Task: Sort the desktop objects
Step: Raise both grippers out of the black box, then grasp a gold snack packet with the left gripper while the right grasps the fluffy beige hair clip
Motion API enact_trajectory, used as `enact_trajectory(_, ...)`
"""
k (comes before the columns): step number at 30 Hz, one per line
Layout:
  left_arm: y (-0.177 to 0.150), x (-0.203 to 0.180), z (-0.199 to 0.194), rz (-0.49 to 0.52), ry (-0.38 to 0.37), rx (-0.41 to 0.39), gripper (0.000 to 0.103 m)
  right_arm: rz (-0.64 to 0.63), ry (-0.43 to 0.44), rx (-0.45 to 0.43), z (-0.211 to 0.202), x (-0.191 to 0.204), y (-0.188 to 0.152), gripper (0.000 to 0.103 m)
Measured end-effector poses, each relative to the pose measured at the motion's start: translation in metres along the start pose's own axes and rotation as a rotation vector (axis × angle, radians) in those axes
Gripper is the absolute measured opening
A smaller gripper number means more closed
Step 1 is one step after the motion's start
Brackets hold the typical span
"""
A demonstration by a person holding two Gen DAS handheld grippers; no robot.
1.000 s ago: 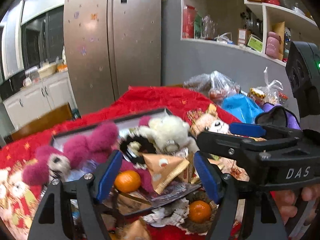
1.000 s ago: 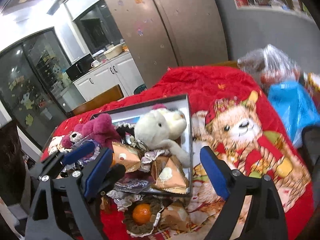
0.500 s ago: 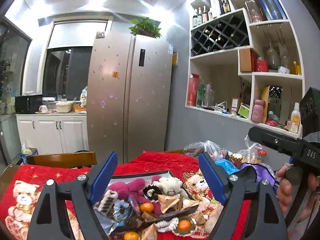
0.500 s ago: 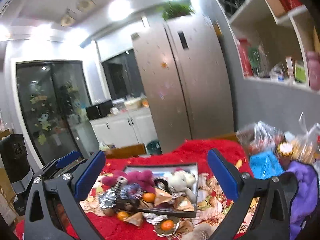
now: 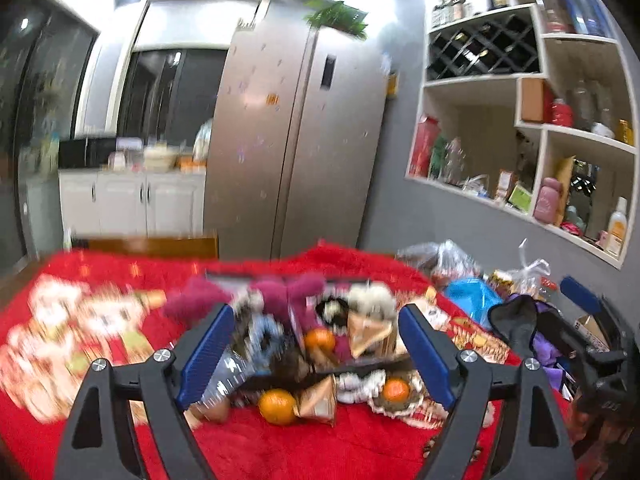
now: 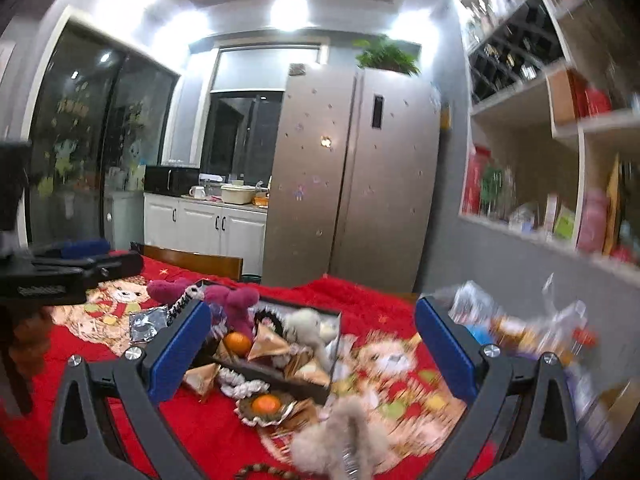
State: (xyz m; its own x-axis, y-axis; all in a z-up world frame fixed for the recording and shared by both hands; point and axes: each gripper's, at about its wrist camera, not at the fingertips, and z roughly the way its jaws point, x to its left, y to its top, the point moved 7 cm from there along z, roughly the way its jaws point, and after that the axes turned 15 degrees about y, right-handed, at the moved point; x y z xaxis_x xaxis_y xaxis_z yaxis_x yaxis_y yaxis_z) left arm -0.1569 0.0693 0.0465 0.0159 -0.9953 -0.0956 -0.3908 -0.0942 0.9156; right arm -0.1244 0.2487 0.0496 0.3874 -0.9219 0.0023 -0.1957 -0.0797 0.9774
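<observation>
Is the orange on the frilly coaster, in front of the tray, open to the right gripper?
Probably yes: the orange lies uncovered on the red cloth, and the right gripper is open and empty.

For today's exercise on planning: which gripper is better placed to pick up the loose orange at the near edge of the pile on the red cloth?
Probably left. The left gripper, open and empty, frames the round orange fruit just ahead between its fingers; from the right gripper that fruit is hidden.
</observation>
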Motion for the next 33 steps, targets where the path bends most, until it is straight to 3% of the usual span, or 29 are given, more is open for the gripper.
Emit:
enact_trajectory(2,-0.022,-0.005,0.018,0.013,-0.003,0.057,0.087,0.104,-0.003,0.001,0.005,-0.023,-0.024,0.103)
enact_trajectory(4,-0.044,-0.012,0.036,0.043,0.024,0.087,0.087,0.215,0.025,0.099,0.02,-0.048,-0.051,0.103)
enact_trajectory(5,-0.053,-0.015,0.04,0.059,0.037,0.093,0.087,0.24,0.04,0.109,0.025,-0.056,-0.063,0.103)
enact_trajectory(8,-0.08,-0.026,0.053,0.115,0.043,0.123,0.087,0.27,-0.07,0.191,0.037,-0.082,-0.093,0.103)
enact_trajectory(12,-0.09,-0.035,0.062,0.146,-0.002,0.194,0.087,0.362,-0.032,0.273,0.055,-0.09,-0.118,0.103)
enact_trajectory(19,-0.096,-0.032,0.074,0.099,-0.087,0.287,0.087,0.283,-0.063,0.292,0.058,-0.079,-0.12,0.103)
enact_trajectory(24,-0.097,-0.048,0.072,0.129,-0.17,0.292,0.087,0.313,-0.074,0.367,0.062,-0.082,-0.125,0.103)
enact_trajectory(33,-0.105,-0.052,0.088,0.172,-0.101,0.352,0.087,0.366,-0.028,0.435,0.071,-0.081,-0.139,0.103)
